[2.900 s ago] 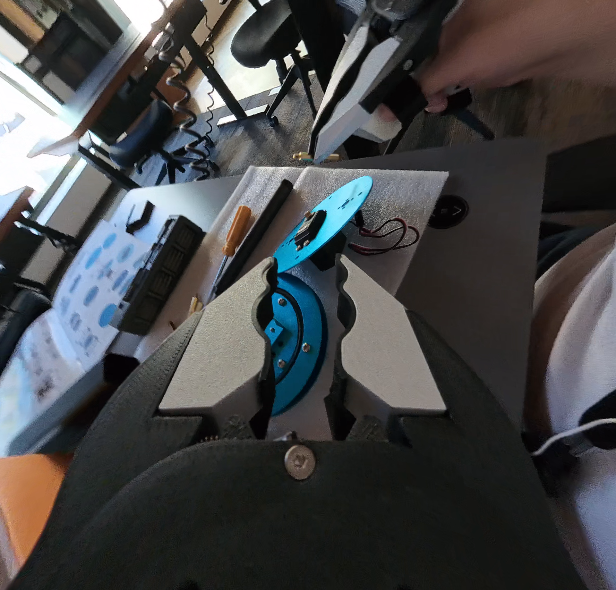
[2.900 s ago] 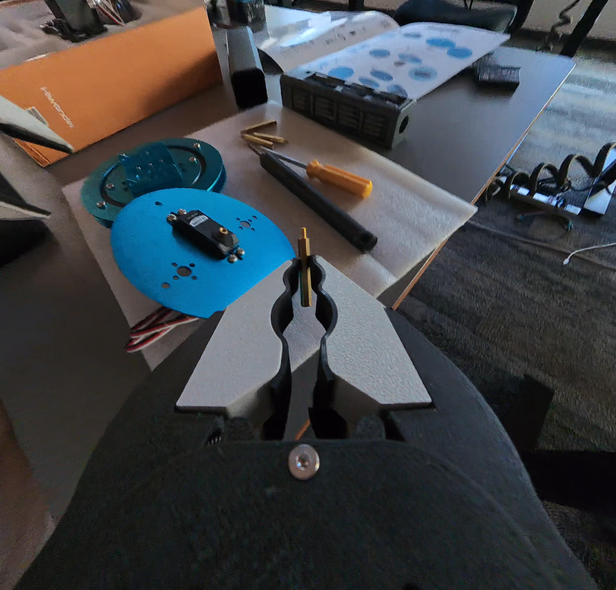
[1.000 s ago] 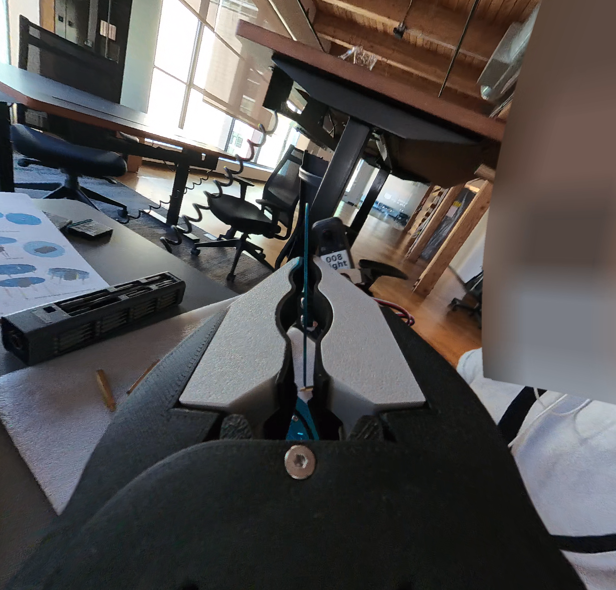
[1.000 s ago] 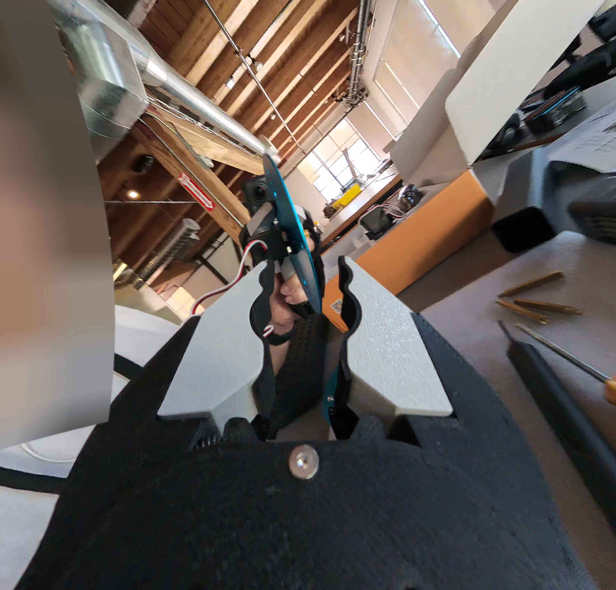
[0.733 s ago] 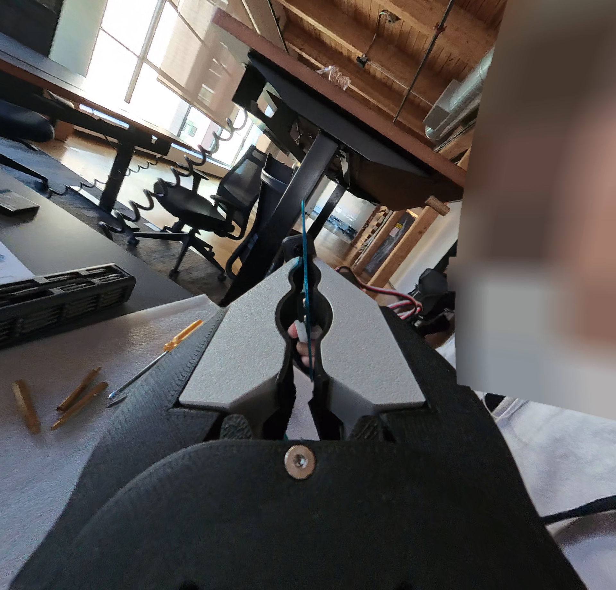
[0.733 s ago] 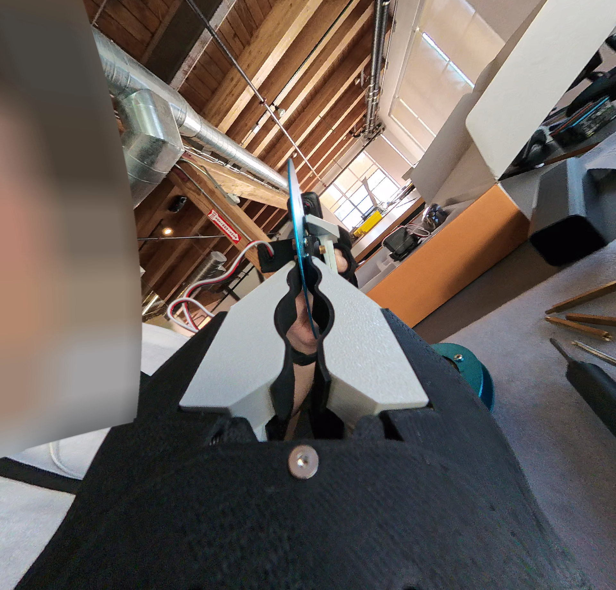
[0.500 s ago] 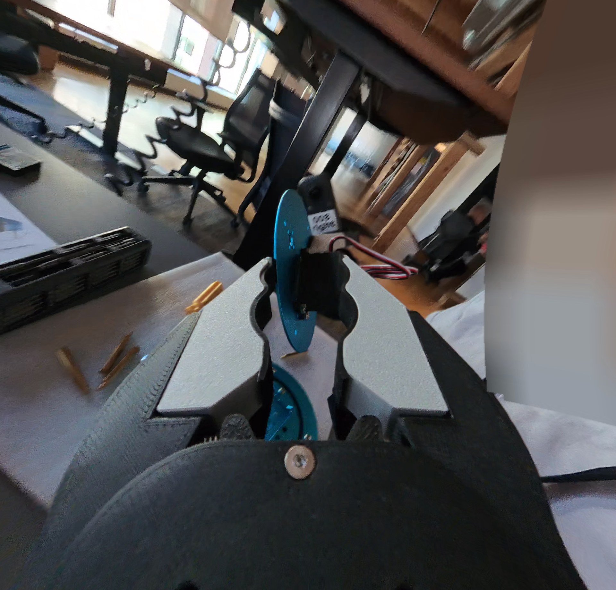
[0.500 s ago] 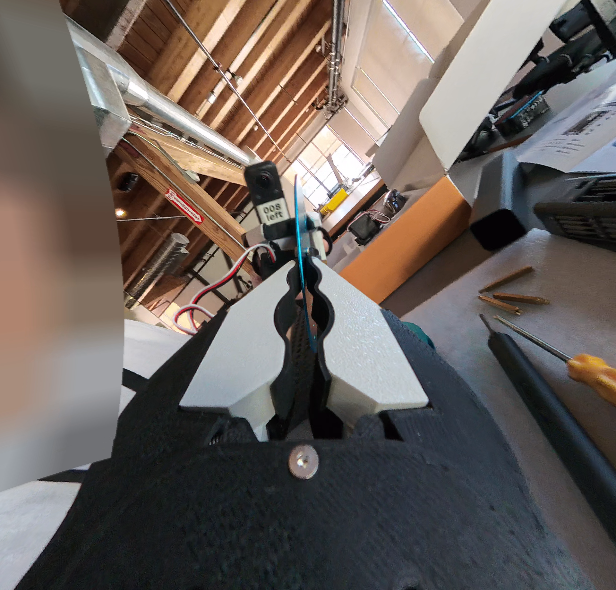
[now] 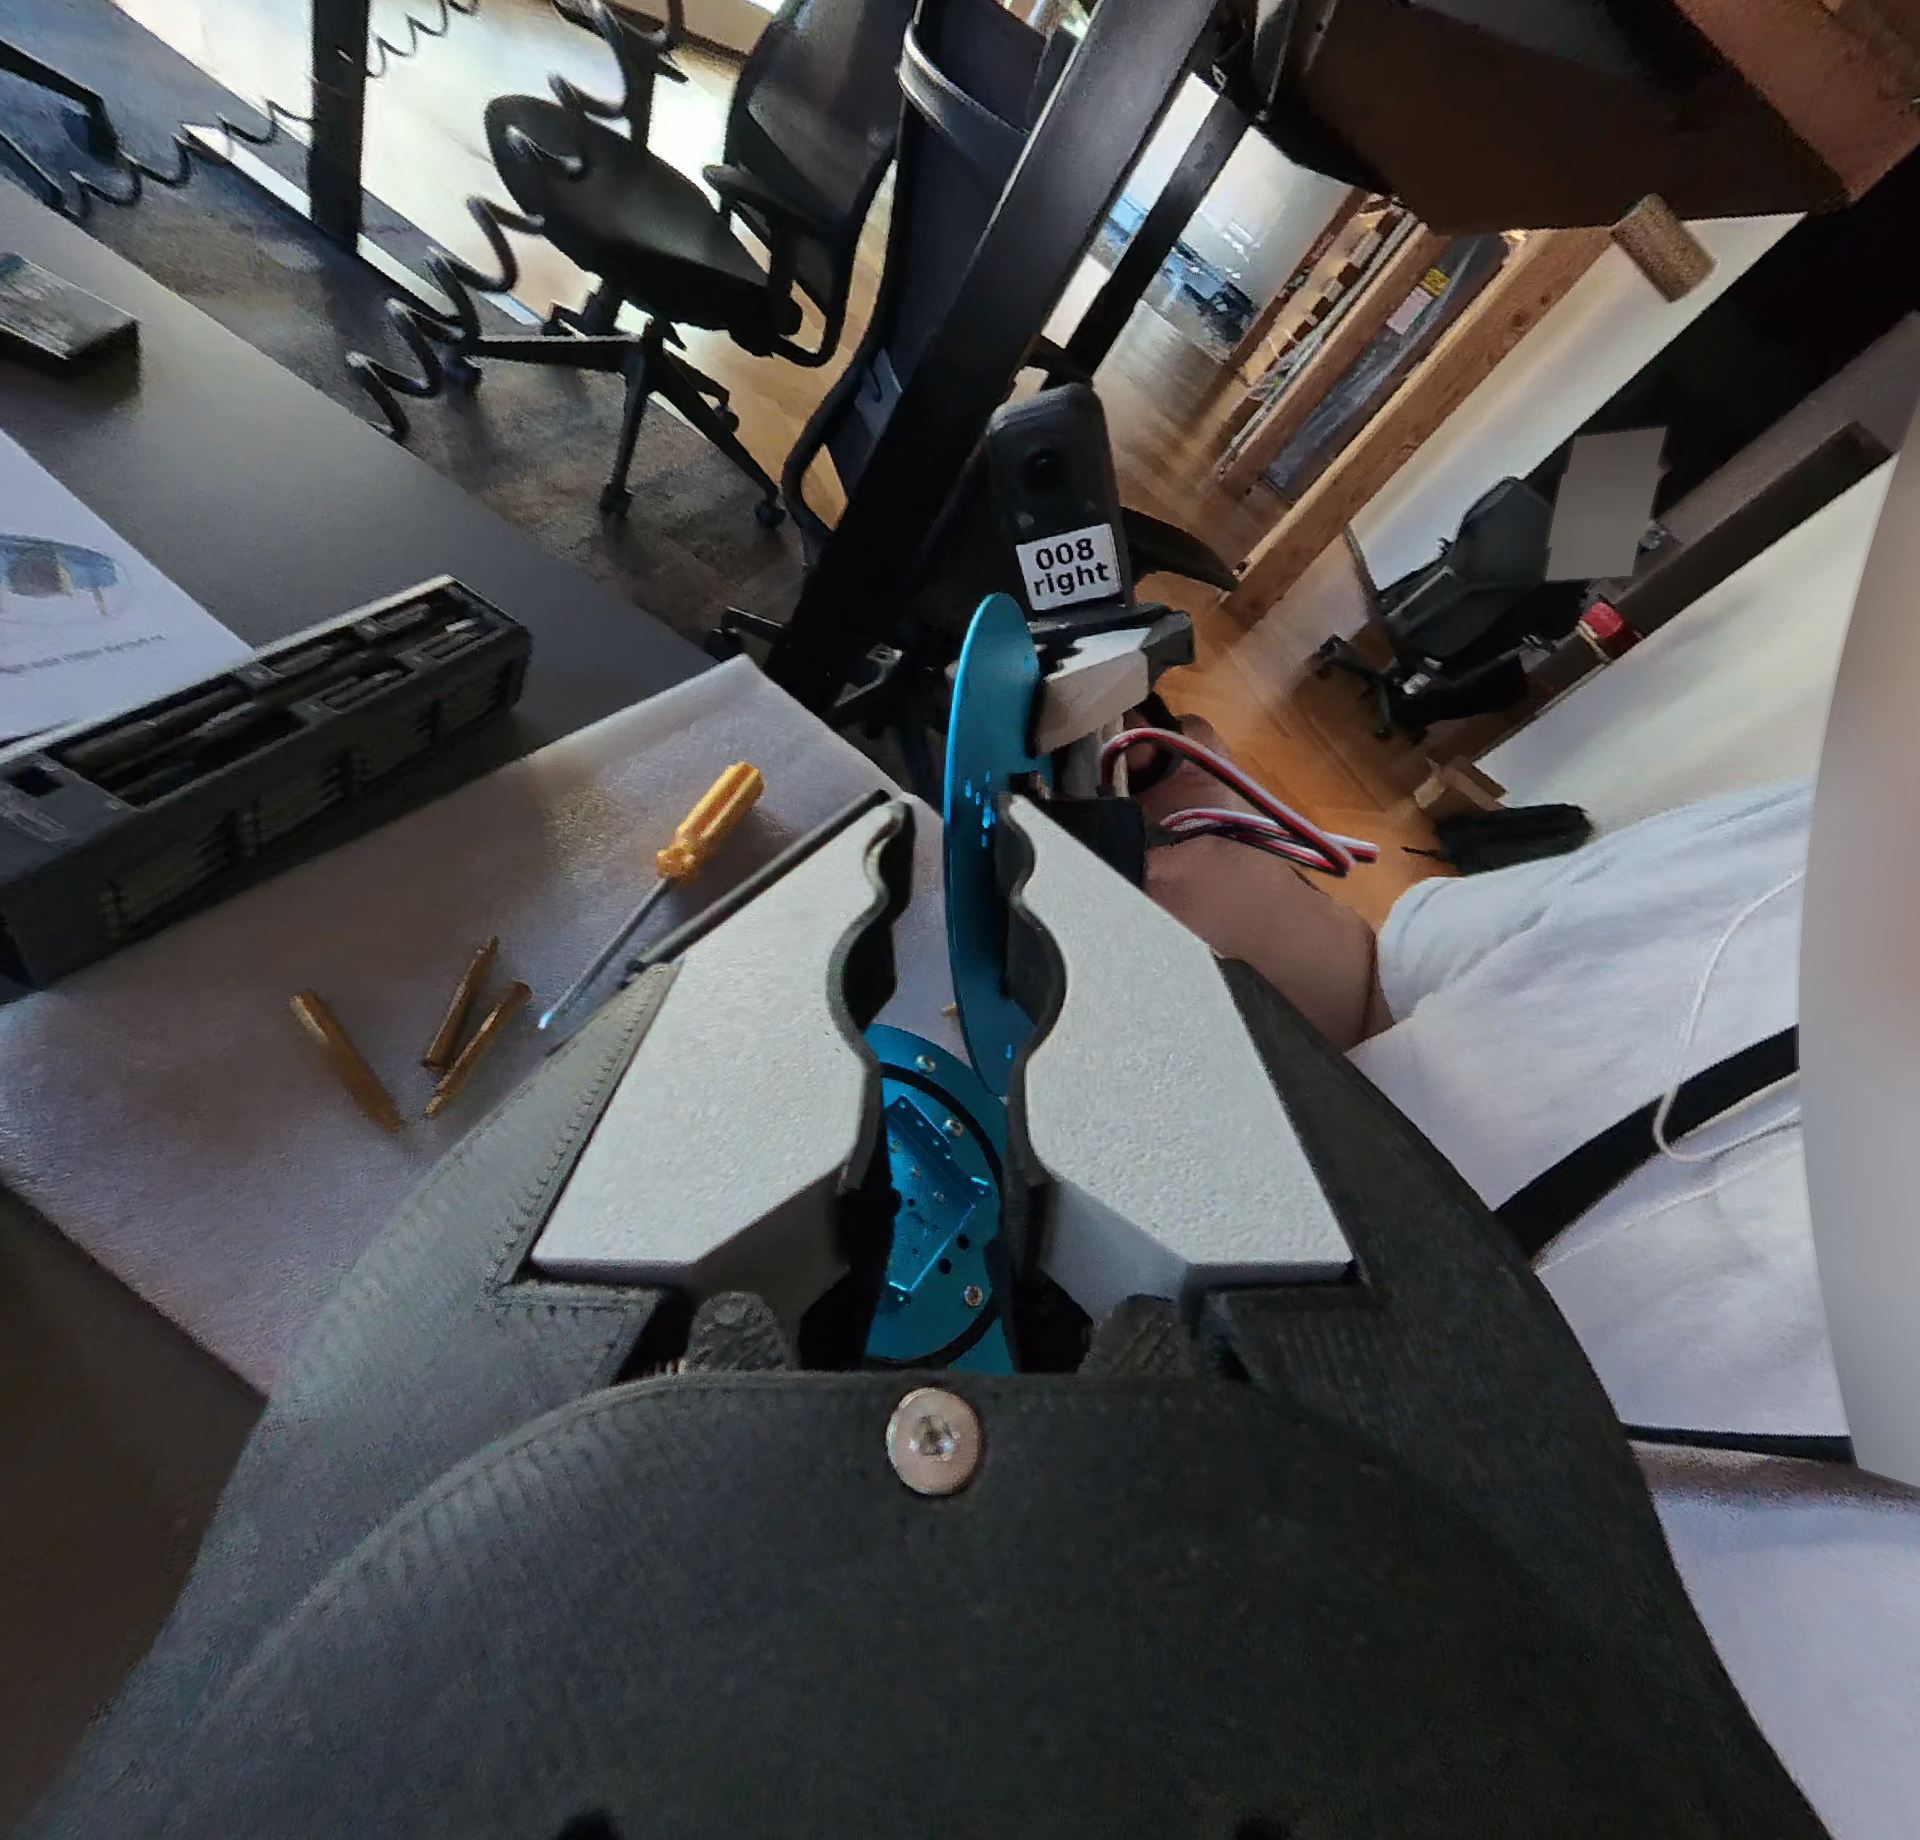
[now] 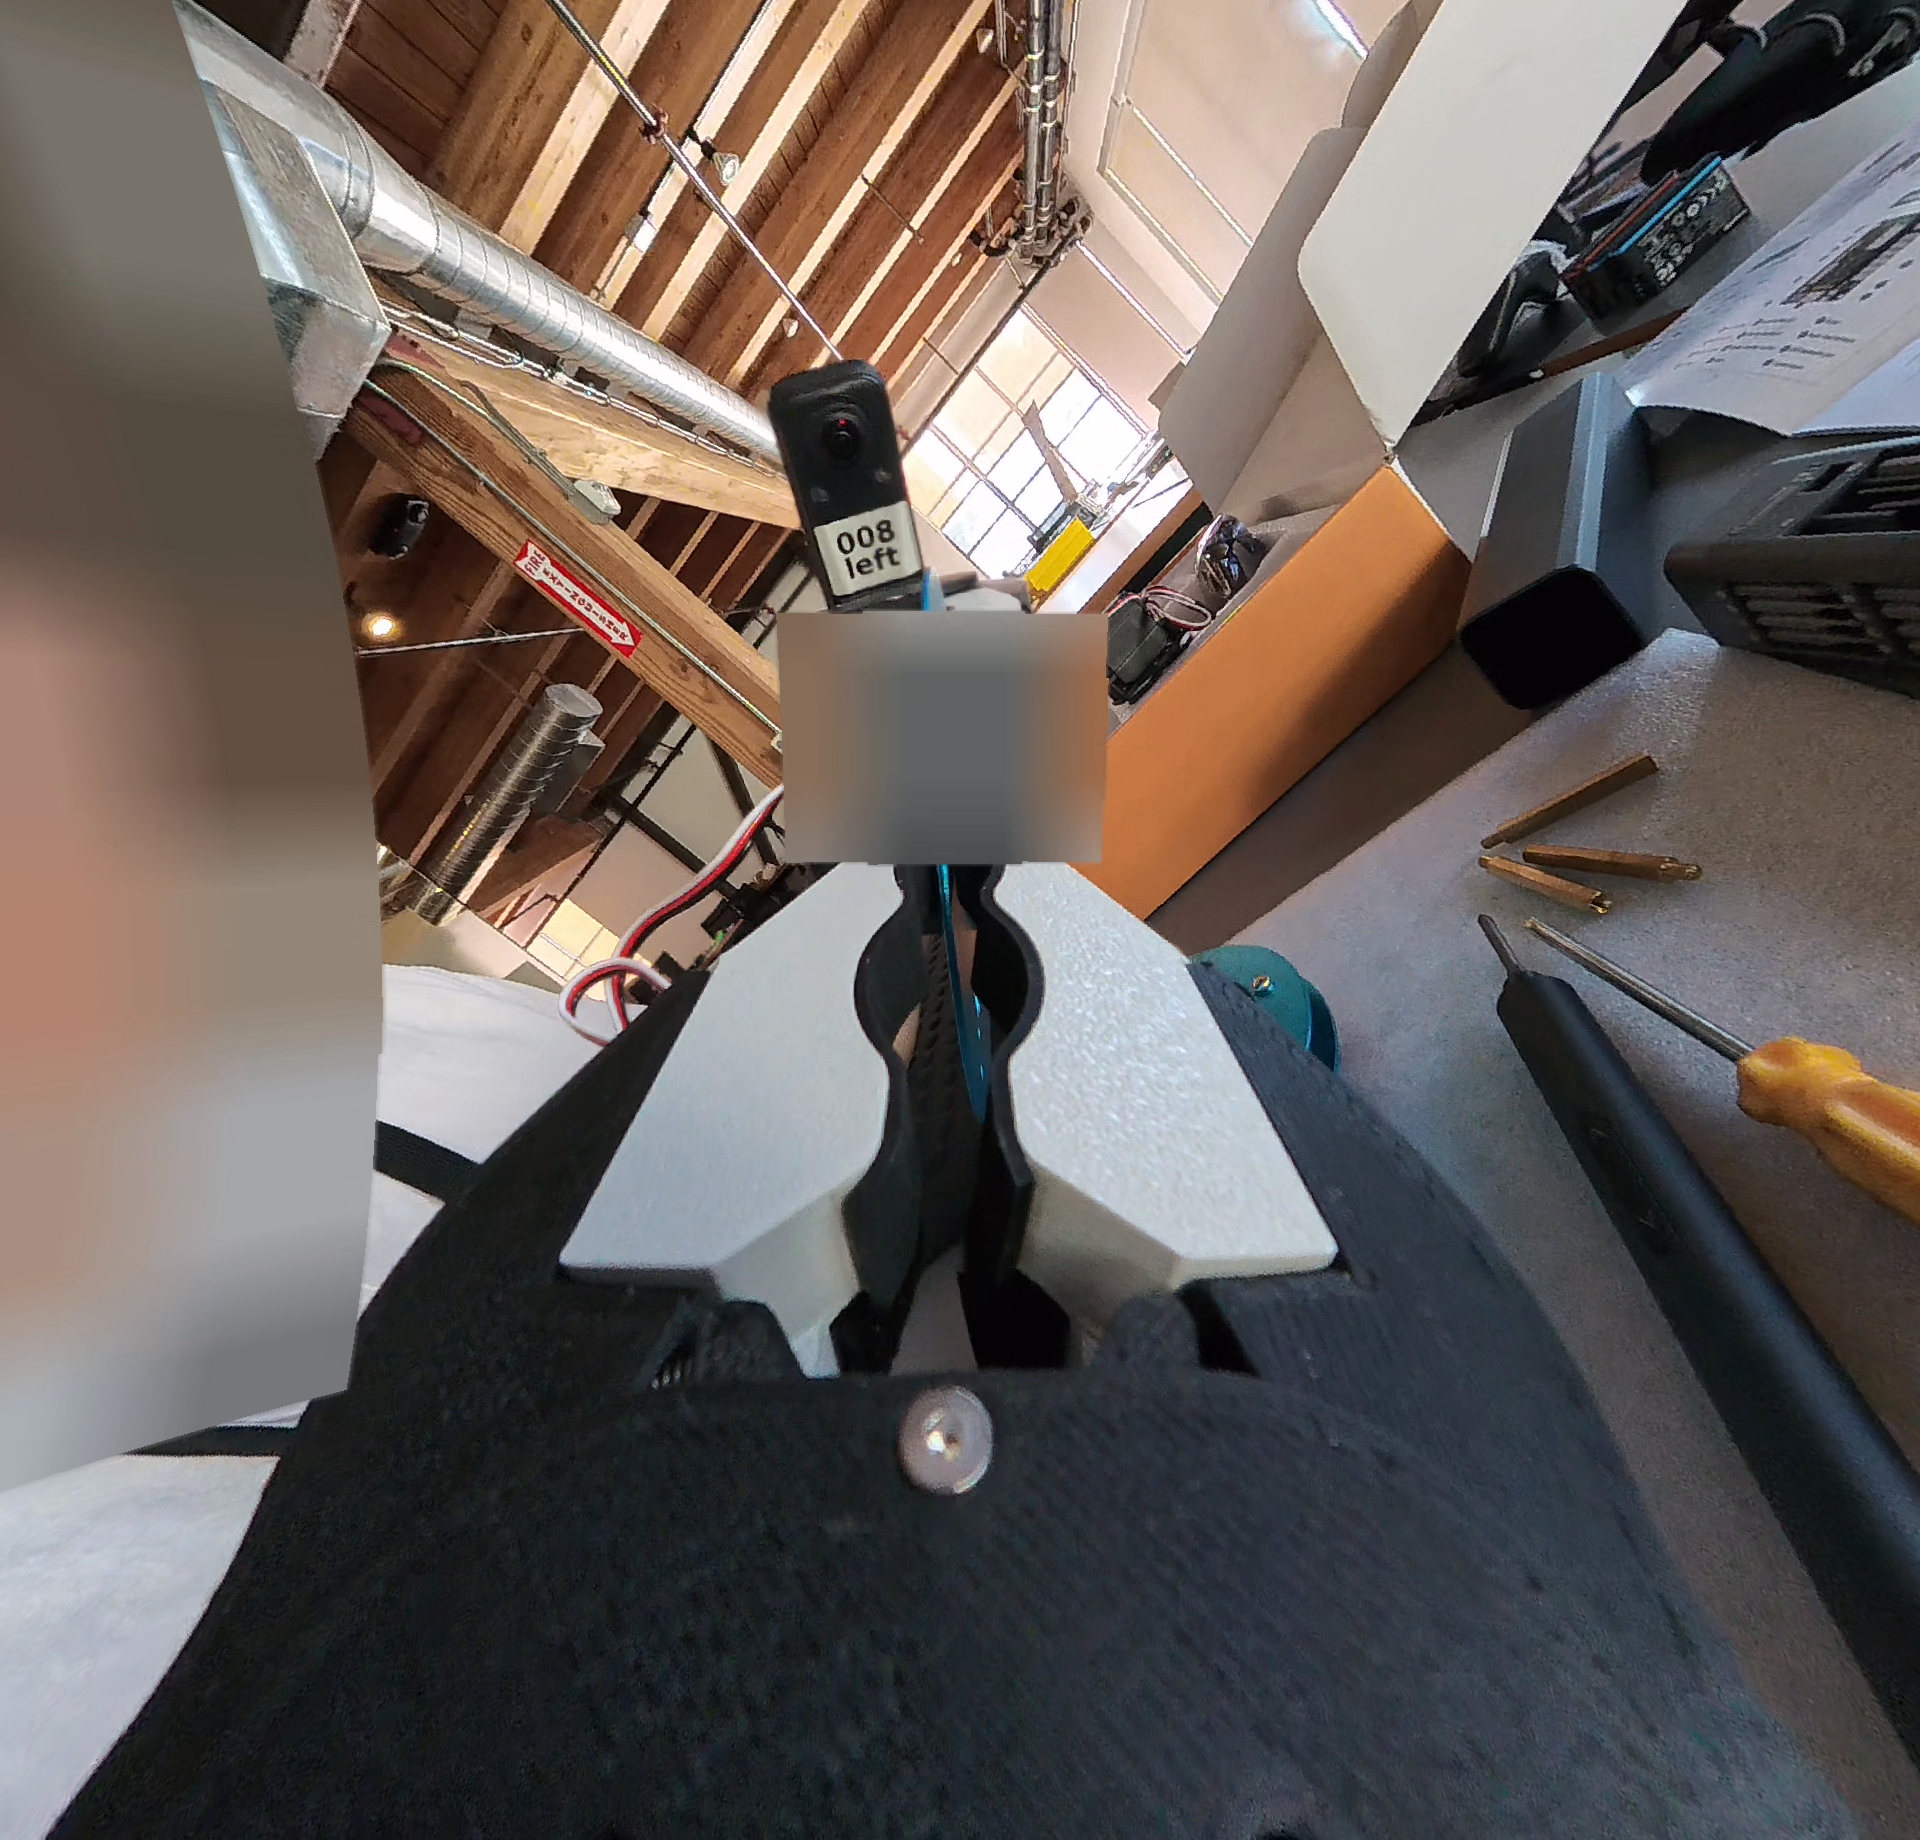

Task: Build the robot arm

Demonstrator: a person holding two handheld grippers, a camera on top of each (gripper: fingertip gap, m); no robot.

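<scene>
A thin blue disc [image 9: 982, 751] with a black servo and red, white and black wires [image 9: 1257, 834] stands on edge in the air above the grey foam mat [image 9: 260, 1146]. My right gripper [image 10: 948, 881] is shut on the disc's rim [image 10: 951, 943]; it also shows in the left wrist view [image 9: 1091, 689], clamping the disc's top. My left gripper [image 9: 951, 819] is open by a narrow gap around the disc's lower part; the disc lies against the right-hand finger. A blue round base [image 9: 925, 1219] lies on the mat below the left fingers.
On the mat lie three brass standoffs [image 9: 457, 1021], an orange-handled screwdriver [image 9: 707, 824] and a black rod [image 10: 1704, 1271]. A black bit case [image 9: 239, 741] sits behind them. An orange box [image 10: 1278, 699] stands at the mat's far side. The person's white shirt [image 9: 1621, 1011] is close on the right. Some 7 cm of space lies between my two pairs of fingers.
The right gripper, earlier shut on a brass standoff, closed on the lifted disc. The left gripper let the disc go and opened wide, and has now narrowed around its lower part.
</scene>
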